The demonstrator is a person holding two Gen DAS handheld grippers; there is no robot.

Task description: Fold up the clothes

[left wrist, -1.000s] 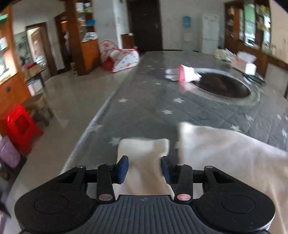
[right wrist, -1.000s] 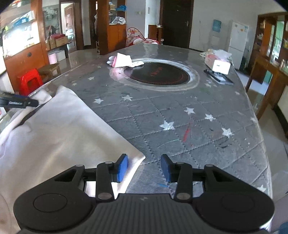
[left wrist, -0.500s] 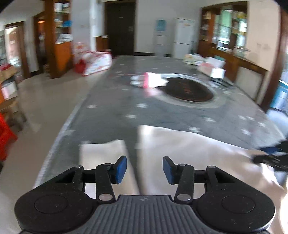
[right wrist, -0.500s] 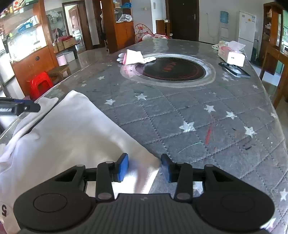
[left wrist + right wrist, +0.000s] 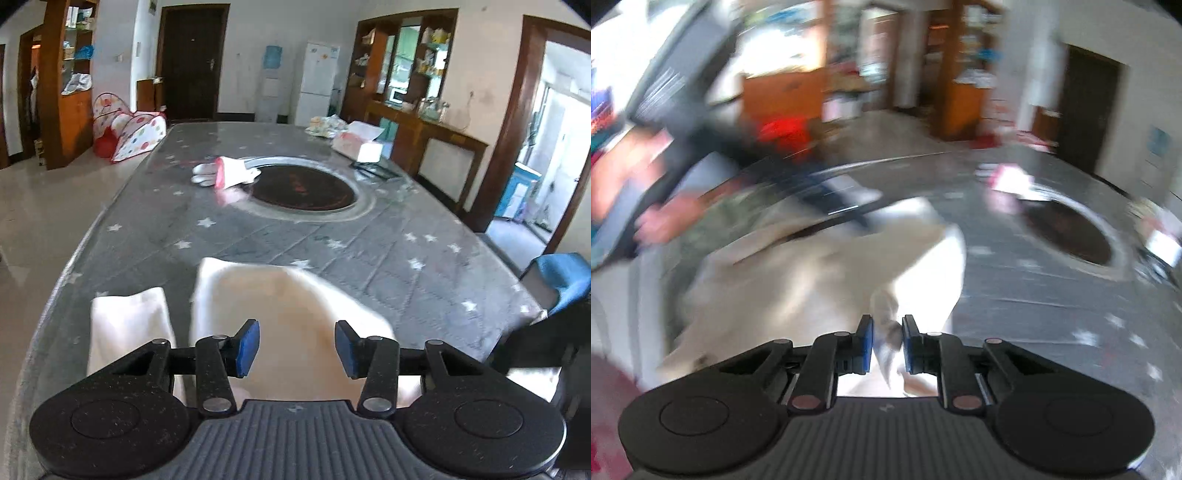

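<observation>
A white garment [image 5: 295, 295] lies on the near end of the grey star-patterned table [image 5: 369, 251], one sleeve [image 5: 129, 325] spread out to the left. My left gripper [image 5: 297, 347] hovers open over the garment's body with nothing pinched. The right wrist view is blurred by motion. There my right gripper [image 5: 887, 341] is closing its jaws on a raised fold of the white garment [image 5: 916, 266], and the cloth sits between the pads. The left gripper's black body and the hand [image 5: 661, 218] holding it show at upper left.
A round dark hotplate [image 5: 303, 188] is set into the table's middle, with a pink and white cloth [image 5: 225, 173] beside it. A tissue box [image 5: 358, 144] and a dark tray stand at the far right. A black and blue shape [image 5: 554, 288] is at the right edge.
The right gripper has closed onto the garment's corner and swung it left, over the cloth. The left gripper has risen and turned right, away from the sleeve, staying open.
</observation>
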